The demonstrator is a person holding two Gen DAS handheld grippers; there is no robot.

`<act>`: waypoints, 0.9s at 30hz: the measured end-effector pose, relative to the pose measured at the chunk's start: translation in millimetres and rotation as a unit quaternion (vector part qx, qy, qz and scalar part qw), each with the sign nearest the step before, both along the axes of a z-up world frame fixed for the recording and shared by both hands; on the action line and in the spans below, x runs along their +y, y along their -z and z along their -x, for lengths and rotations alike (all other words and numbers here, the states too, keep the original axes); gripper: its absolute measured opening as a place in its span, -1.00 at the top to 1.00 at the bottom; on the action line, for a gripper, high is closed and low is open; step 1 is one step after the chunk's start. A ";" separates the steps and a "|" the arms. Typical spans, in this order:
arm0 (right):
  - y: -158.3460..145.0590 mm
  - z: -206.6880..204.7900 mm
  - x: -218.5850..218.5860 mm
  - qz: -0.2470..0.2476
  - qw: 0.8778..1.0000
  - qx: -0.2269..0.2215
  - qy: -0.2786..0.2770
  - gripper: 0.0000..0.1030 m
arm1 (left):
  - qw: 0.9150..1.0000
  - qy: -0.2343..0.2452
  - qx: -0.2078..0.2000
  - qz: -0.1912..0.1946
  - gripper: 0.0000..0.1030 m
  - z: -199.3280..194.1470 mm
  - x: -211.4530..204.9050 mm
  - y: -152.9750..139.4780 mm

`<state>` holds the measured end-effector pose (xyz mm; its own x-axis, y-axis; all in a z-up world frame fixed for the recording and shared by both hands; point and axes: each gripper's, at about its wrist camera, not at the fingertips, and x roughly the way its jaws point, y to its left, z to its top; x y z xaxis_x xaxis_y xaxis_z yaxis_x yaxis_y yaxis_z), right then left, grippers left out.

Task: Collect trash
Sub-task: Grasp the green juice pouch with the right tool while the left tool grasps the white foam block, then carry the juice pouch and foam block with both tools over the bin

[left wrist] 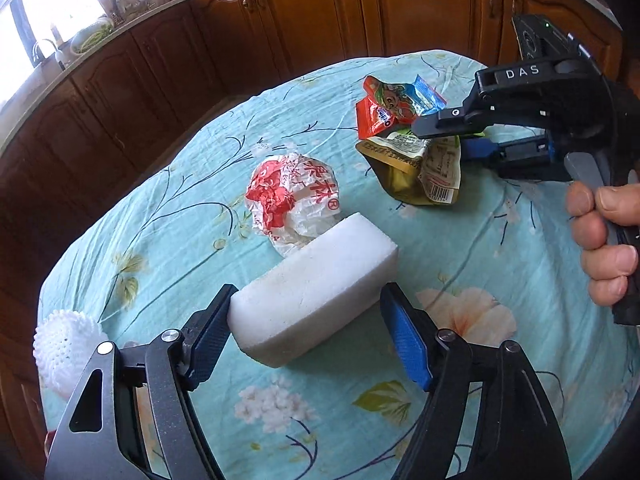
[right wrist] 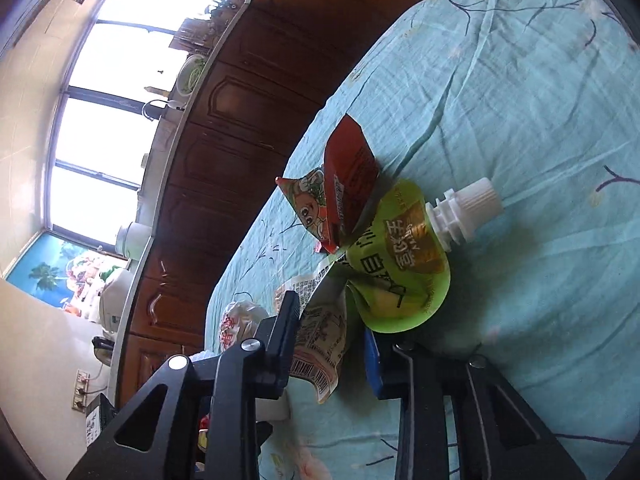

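A white foam block lies on the blue floral tablecloth, between the fingers of my left gripper. The left finger pad touches it; the right pad stands a little apart, so the jaws are open around it. A crumpled red-and-white wrapper lies just beyond. My right gripper reaches in from the right, rolled on its side, open around a pile of wrappers. In the right wrist view its fingers straddle a barcode wrapper beside a green spouted pouch and a red cartoon wrapper.
A white foam net sits at the table's near left edge. Brown wooden cabinets under a counter with a sink and dishes run behind the table. A person's hand holds the right gripper's handle.
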<state>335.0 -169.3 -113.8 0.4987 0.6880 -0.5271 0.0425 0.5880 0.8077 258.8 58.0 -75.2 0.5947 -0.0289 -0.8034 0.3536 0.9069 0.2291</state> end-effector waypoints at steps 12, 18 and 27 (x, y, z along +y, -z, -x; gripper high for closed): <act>-39.4 50.0 -58.1 0.059 0.989 -0.060 -0.125 0.54 | 0.990 -0.044 0.033 0.133 0.37 36.0 -7.1 -23.6; -59.5 70.0 -98.9 0.146 0.969 -0.056 -0.190 0.54 | 0.977 -0.042 0.056 0.203 0.37 45.0 -54.0 -26.3; -43.5 57.8 -131.6 0.239 0.962 -0.038 -0.127 0.23 | 0.965 -0.098 0.056 0.239 0.36 55.8 -106.9 -8.4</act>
